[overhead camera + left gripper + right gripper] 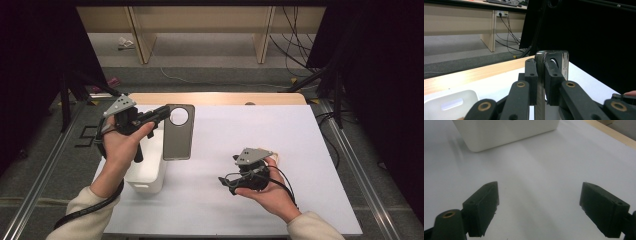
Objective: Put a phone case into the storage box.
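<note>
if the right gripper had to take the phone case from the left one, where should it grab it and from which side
Probably the free lower long edge of the phone case, coming from the right. The left gripper is shut on the top end beside the round camera hole, so that part is taken. The case is a thin flat shell held off the table, so the open right gripper could pinch its rim across the thickness.

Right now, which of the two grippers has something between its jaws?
The left gripper, at the white bin: its jaws are shut on a grey phone case, held up. The right gripper stands open over bare white table.
</note>
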`<move>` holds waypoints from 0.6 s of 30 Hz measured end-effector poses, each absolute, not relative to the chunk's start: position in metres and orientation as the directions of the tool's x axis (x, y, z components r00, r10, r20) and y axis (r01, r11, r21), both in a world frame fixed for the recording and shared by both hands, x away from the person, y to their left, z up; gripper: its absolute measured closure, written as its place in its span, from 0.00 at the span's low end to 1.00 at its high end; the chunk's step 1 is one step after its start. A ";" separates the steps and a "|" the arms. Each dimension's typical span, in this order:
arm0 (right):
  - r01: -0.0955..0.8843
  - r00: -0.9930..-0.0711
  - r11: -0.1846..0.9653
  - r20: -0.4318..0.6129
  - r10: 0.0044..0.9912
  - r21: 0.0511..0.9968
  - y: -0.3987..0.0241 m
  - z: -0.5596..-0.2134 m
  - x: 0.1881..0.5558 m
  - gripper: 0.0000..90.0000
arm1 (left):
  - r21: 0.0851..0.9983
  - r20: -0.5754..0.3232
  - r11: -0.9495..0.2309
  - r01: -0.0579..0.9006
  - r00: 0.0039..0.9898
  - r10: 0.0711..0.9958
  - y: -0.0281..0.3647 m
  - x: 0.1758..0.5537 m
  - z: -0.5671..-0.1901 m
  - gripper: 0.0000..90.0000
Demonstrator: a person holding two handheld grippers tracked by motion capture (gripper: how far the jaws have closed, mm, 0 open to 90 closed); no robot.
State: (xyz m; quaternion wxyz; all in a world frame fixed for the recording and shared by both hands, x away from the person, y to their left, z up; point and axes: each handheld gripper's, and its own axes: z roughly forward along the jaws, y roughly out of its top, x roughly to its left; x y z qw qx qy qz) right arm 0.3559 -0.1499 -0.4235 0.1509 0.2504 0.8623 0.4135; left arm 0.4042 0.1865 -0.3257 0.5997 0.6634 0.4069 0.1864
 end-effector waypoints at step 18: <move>0.312 -0.830 0.532 -0.046 0.555 0.787 -0.149 -0.424 0.356 0.19 | 0.947 -0.253 0.074 0.312 0.584 0.771 0.199 0.406 -0.321 0.91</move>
